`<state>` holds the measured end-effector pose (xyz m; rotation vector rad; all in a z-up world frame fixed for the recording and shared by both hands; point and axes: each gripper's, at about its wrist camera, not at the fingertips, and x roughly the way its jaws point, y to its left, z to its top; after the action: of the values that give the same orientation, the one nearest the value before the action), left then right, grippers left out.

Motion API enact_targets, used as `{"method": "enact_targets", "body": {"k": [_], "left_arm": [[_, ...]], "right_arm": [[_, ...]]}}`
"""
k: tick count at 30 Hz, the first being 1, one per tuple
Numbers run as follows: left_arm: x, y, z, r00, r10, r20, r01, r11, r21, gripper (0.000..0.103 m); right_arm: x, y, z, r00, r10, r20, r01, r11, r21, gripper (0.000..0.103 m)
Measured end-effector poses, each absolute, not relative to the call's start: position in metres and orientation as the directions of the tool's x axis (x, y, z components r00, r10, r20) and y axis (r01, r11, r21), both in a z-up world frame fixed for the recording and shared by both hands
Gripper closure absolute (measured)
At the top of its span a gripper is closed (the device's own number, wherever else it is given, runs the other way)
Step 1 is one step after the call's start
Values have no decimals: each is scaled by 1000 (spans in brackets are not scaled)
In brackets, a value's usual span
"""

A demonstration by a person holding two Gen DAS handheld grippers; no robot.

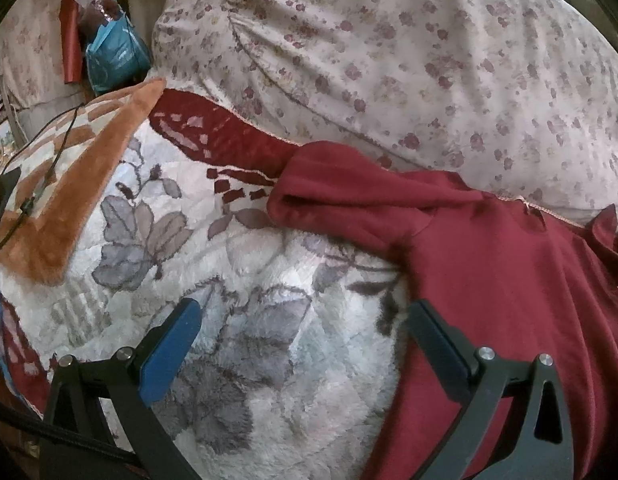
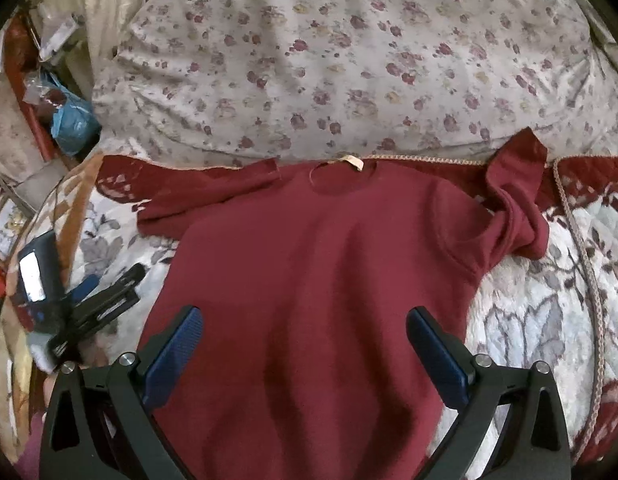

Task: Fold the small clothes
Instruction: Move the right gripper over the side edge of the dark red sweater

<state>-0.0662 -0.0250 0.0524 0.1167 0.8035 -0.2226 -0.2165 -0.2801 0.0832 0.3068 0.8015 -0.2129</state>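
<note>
Hovering wide open, both the left claw [image 1: 305, 320] and right claw [image 2: 305, 328] are holding nothing; the sweater's [image 2: 309, 264] bunched sleeve [image 2: 517, 216] risks folding crooked.

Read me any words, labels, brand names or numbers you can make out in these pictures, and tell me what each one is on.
No text can be read in either view.
Neck tag on the maroon sweater: too small to tell whether it bears print.
Blue plastic bag beside the floral pillow: pale markings, too blurred to read.
</note>
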Motion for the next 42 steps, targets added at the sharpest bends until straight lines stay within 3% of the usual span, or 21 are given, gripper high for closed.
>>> {"method": "enact_targets", "body": {"k": [5, 11, 13, 25, 34, 42], "left_arm": [[-65, -29, 50, 664, -153, -732, 251, 968, 25, 0], [-64, -35, 48, 658, -153, -738, 263, 964, 35, 0], [-64, -36, 47, 656, -150, -740, 267, 963, 41, 0], [-65, -39, 46, 635, -163, -755, 282, 959, 30, 0], [-69, -41, 48, 654, -148, -741, 278, 959, 53, 0], [-76, -46, 54, 682, -176, -710, 309, 949, 62, 0]], "right_arm": [[-206, -271, 81, 685, -123, -718, 302, 945, 126, 0], [-205, -262, 65, 682, 59, -729, 265, 909, 321, 0], [-205, -255, 63, 673, 77, -735, 252, 911, 326, 0], [-205, -267, 70, 699, -45, -713, 295, 927, 230, 0], [-211, -264, 83, 806, -153, -572, 265, 957, 117, 0], [-196, -269, 64, 761, -132, -635, 271, 954, 126, 0]]}}
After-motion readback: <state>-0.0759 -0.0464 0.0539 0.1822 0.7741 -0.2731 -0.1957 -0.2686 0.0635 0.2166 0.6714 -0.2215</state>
